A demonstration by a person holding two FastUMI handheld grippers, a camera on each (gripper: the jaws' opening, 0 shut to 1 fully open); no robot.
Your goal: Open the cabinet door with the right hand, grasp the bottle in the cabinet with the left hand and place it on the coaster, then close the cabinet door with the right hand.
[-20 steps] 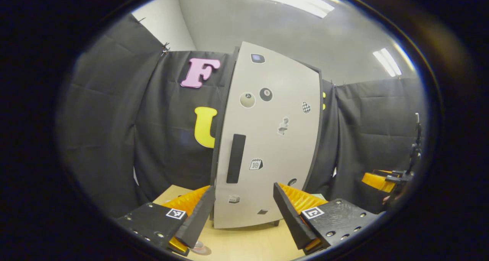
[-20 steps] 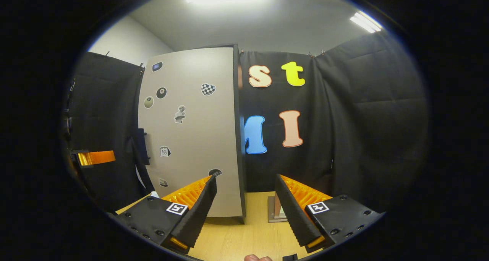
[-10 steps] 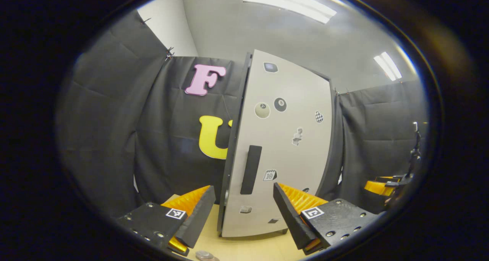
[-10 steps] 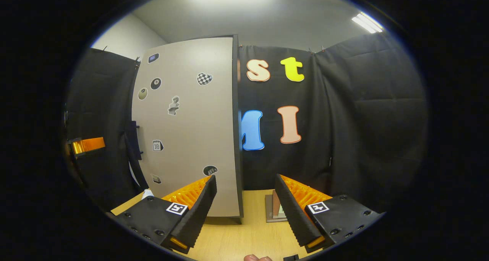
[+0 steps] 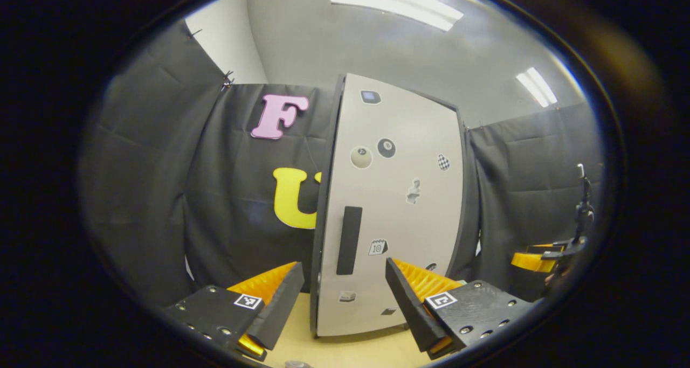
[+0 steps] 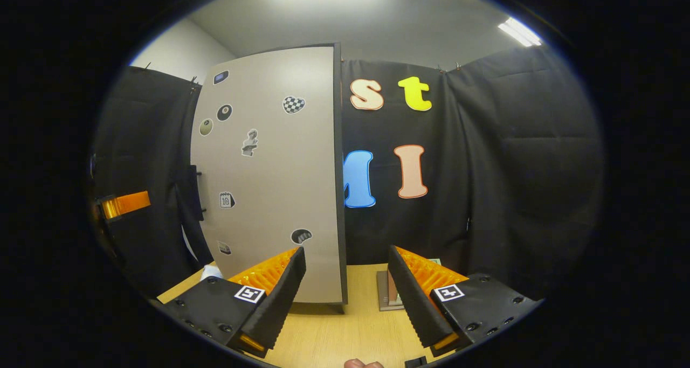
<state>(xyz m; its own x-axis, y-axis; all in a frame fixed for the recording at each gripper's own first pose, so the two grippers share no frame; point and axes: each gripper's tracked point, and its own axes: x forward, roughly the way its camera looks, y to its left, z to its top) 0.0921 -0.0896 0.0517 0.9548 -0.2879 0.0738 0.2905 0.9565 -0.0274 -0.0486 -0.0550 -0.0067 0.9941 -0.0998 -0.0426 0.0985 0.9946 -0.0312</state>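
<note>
Cabinet door [image 5: 396,206] stood shut, handle [image 5: 349,240] untouched; left gripper [image 5: 340,298] and right gripper [image 6: 346,287] both hung released and empty before it; bottle presumably inside, unseen; opening, placing and closing all judged outstanding.

Grey cabinet door [image 5: 396,206], black handle [image 5: 349,240], tan table [image 6: 334,333].
</note>
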